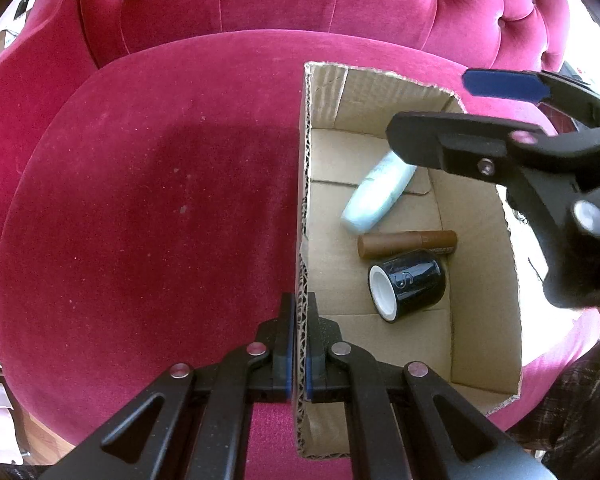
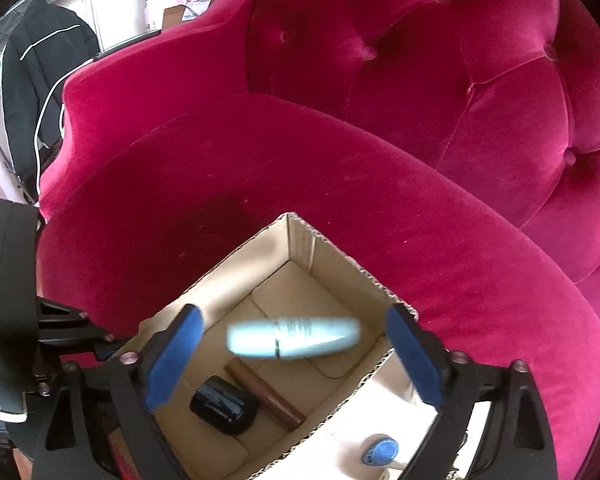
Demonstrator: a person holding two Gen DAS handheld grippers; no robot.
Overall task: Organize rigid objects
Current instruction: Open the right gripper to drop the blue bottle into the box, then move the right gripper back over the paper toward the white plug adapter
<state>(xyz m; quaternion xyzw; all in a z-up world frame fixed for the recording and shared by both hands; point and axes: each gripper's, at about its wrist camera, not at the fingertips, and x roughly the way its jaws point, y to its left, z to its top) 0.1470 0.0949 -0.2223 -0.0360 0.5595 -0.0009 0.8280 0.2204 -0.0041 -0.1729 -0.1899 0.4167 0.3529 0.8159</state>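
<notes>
Pale bottle [image 2: 294, 338]: blurred between wide-open right gripper [image 2: 296, 360] pads, untouched, apparently dropping into box [image 1: 480, 248]; in left view lies near far wall. Brown tube [image 1: 408, 243] and black jar [image 1: 406, 290]: on box floor, touching, toward near corner. Left gripper [image 1: 300, 344]: clamped on box's left wall. Box sits on red armchair seat [image 1: 140, 220]. Risk: bottle bounces or rolls onto tube; soft seat could tip box if clamp slips.

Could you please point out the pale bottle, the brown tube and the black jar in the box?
Pale bottle [image 1: 376, 196]: left wrist view, middle of its body.
Brown tube [image 1: 406, 244]: left wrist view, middle of its side.
Black jar [image 1: 414, 282]: left wrist view, its glossy side.
</notes>
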